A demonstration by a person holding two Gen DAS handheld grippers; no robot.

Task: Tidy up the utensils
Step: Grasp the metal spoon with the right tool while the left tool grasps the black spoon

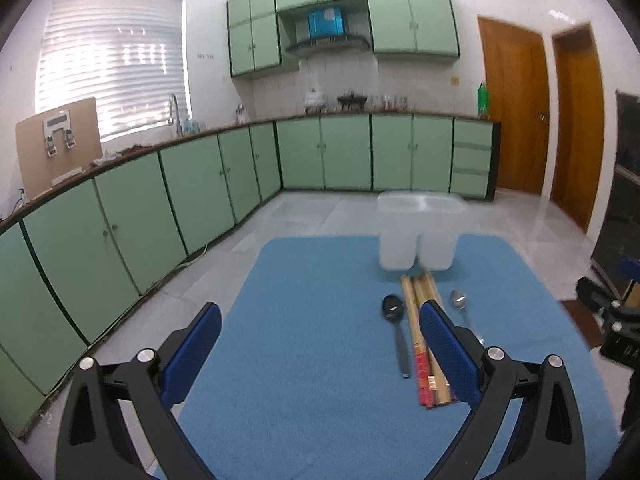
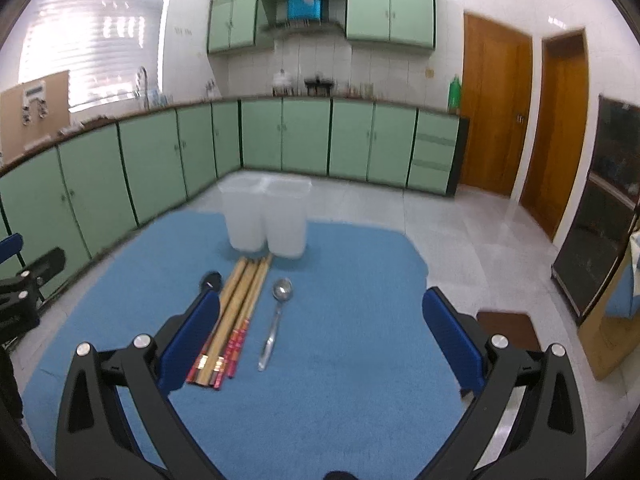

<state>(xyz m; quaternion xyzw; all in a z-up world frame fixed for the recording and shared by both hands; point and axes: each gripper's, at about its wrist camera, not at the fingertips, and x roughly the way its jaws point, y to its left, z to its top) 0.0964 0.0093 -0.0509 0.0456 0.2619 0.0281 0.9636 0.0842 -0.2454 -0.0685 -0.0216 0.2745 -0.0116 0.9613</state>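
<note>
We hold two grippers above a blue mat (image 2: 340,360), and nothing has been picked up yet. The left gripper (image 1: 320,340) has its two blue fingers spread wide apart with nothing between them. The right gripper (image 2: 320,328) is spread just as wide and holds nothing either. The things to tidy lie in a row on the mat: a black spoon (image 1: 394,312), a bunch of chopsticks (image 2: 236,308), and a silver spoon (image 2: 280,296). They all point the same way, long and straight away from us, with their handles near us and their far ends toward a clear bin (image 2: 266,216) with two cups side by side. The chopstick tips almost reach the bin; we cannot tell if they touch it. From the left gripper, the row lies off to the right, and its right finger sits in front of the chopsticks. From the right gripper, the row lies to the left, and the silver spoon is just inside its left finger. We think the silver spoon is easiest for the right gripper and the black spoon for the left. Each gripper would need to go down and pinch across a handle.
</note>
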